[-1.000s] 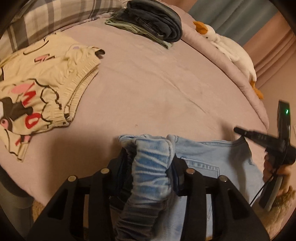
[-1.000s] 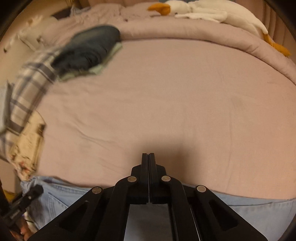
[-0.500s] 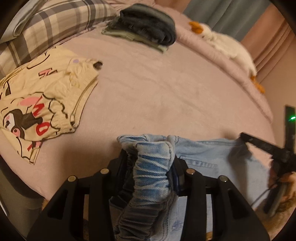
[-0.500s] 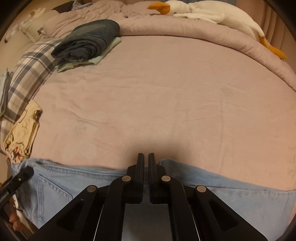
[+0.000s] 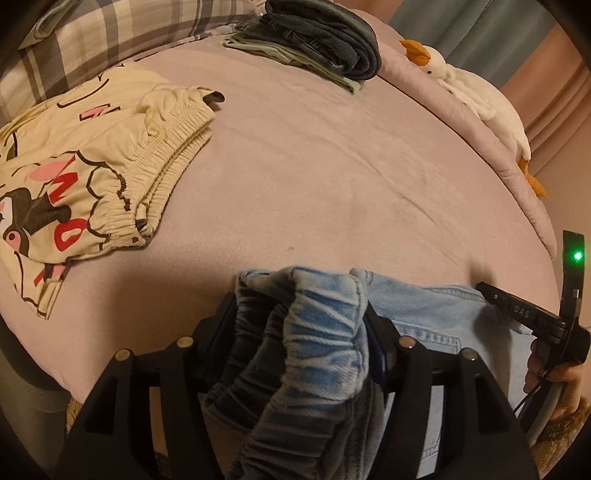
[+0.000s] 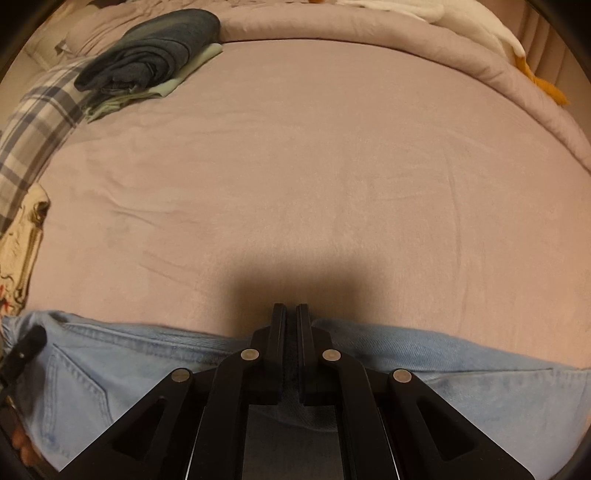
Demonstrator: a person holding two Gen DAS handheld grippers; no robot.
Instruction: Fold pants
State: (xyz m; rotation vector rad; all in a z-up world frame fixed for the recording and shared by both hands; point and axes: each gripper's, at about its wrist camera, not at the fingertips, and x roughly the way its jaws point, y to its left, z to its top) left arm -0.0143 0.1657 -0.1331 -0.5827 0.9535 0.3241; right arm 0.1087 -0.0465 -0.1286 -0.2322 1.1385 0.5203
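Light blue jeans (image 6: 461,384) lie along the near edge of the pink bed. My left gripper (image 5: 299,314) is shut on the bunched elastic waistband of the jeans (image 5: 317,332), which hangs down between its fingers. My right gripper (image 6: 291,314) is shut on the upper edge of the jeans, with a thin fold of denim between its fingers. The right gripper also shows in the left wrist view (image 5: 517,314), at the far right, on the jeans' edge. The left gripper shows at the left edge of the right wrist view (image 6: 22,350).
Cream cartoon-print shorts (image 5: 92,173) lie at the left. A stack of dark folded clothes (image 5: 325,40) sits at the back by a plaid pillow (image 5: 110,33). A white goose plush (image 5: 480,99) lies on the rolled blanket at the right. The bed sheet (image 6: 295,166) is pink.
Both grippers have moved forward over the bed, pulling the jeans with them. The right gripper's fingers, tight together a second ago, now stand slightly apart with denim between them.
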